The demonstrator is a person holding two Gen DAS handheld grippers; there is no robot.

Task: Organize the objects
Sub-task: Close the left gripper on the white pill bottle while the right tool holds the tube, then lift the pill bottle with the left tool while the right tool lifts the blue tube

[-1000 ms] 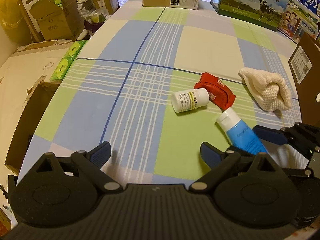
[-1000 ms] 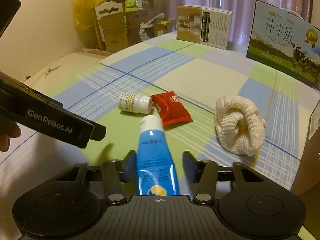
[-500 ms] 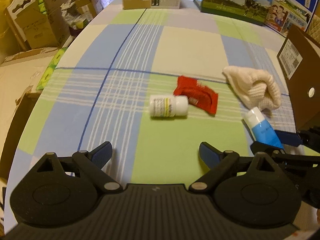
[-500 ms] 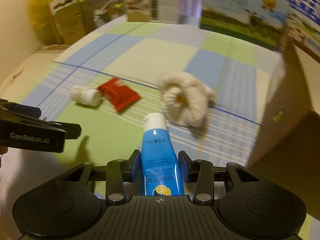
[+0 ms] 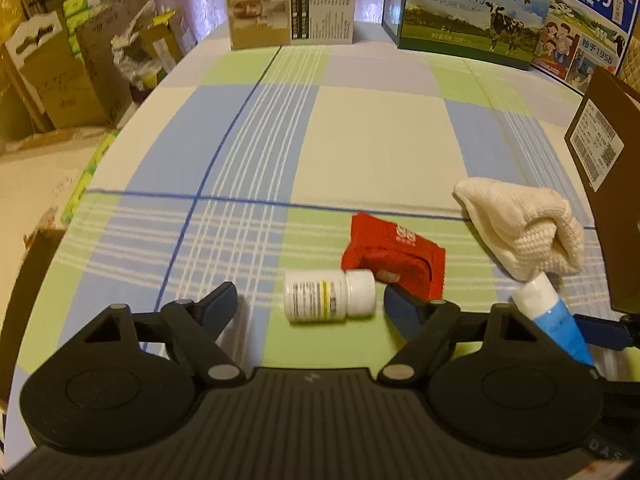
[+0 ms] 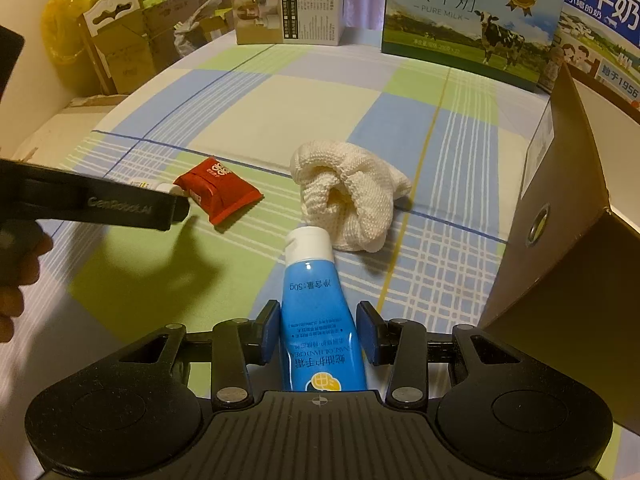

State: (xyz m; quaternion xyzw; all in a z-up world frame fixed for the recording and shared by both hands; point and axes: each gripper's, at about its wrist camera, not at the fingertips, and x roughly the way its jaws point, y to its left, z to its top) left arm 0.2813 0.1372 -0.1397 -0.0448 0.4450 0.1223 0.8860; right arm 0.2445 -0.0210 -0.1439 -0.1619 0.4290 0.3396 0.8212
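The right gripper (image 6: pixel 318 334) is clamped on the tube (image 6: pixel 318 312), a blue hand-cream tube with a white cap: both blue pads press its sides around mid-body, the cap pointing forward and its tail running back under the gripper body. The cap end sits just in front of the cloth (image 6: pixel 350 194), a cream knitted bundle on the checked sheet (image 6: pixel 280 116); whether the tube is lifted clear of the sheet cannot be told. A brown box (image 6: pixel 568 240) stands close on the right, near the cloth. The left gripper (image 5: pixel 310 306) is spread wide with nothing between its fingers. The bottle (image 5: pixel 328 296), a small white pill bottle lying on its side, sits in that gap just ahead of the fingertips, nearer the right-hand finger, untouched as far as can be seen. The packet (image 5: pixel 394 258), red and crinkled, lies just behind the bottle and touches or overlaps its cap end. In the left wrist view the held tube shows at the far right, beside the cloth. Milk cartons (image 5: pixel 472 12) line the sheet's far edge.
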